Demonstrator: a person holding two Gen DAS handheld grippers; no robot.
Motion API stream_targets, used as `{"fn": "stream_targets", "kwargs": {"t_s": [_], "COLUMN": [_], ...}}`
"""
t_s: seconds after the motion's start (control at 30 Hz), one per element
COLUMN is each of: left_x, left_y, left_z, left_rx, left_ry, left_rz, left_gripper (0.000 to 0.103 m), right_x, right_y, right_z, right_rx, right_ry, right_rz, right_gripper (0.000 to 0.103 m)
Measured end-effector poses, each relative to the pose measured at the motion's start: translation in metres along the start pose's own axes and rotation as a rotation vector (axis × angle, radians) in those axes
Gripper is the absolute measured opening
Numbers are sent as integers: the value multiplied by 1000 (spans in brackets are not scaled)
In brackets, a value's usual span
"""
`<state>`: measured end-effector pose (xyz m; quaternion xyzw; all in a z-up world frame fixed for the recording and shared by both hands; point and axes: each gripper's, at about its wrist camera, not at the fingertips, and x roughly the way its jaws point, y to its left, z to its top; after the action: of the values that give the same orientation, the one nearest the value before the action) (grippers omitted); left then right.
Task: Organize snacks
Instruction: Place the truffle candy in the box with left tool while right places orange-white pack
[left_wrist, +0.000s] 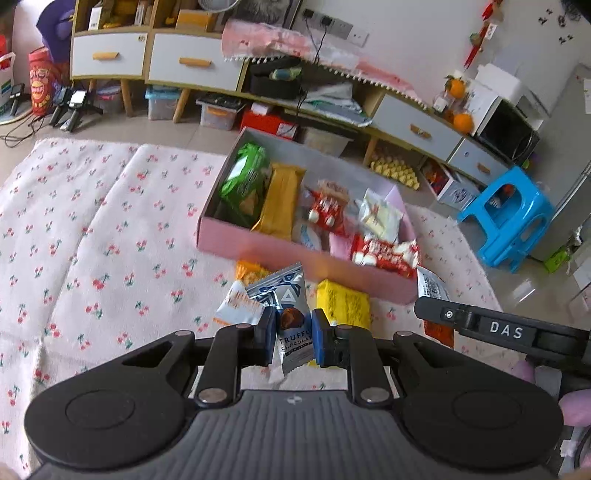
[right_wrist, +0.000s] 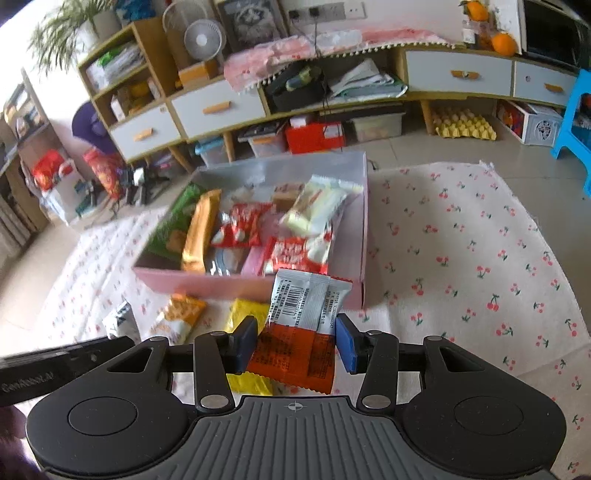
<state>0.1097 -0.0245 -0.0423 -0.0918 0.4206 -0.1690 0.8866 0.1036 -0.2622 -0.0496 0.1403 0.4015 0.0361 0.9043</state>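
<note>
Your left gripper (left_wrist: 294, 338) pinched the truffle packet (left_wrist: 291, 325) narrowly, your right gripper (right_wrist: 295, 345) held the orange-and-white sachet (right_wrist: 299, 332); either slick wrapper could have slipped short of the pink box (left_wrist: 295, 254).

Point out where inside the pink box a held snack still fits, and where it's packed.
Bare pink floor of the pink box shows only in a small patch between the gold bar and the red-white packets. The left end, with the green pack, and the white packets at the right are crowded.

Left gripper (left_wrist: 294, 336) fingers clamped narrow; right gripper (right_wrist: 295, 344) fingers clamped wider.
</note>
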Motion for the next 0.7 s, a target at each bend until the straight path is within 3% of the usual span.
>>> {"fn": "stream_targets", "kwargs": {"t_s": [0.33,0.7], "left_x": [22,76], "left_y": [-12,-23], "left_z": [38,89], "left_rx": [69,172], "left_ry": [-82,-100], "left_rz": [-57,-51], "left_gripper": [18,18], "right_x": [1,44], "right_y": [-8,-25], "right_z": [38,78], "right_rx": [83,170], "right_ry": [-83,-135], "right_rz": [27,86], "right_gripper": [44,45]}}
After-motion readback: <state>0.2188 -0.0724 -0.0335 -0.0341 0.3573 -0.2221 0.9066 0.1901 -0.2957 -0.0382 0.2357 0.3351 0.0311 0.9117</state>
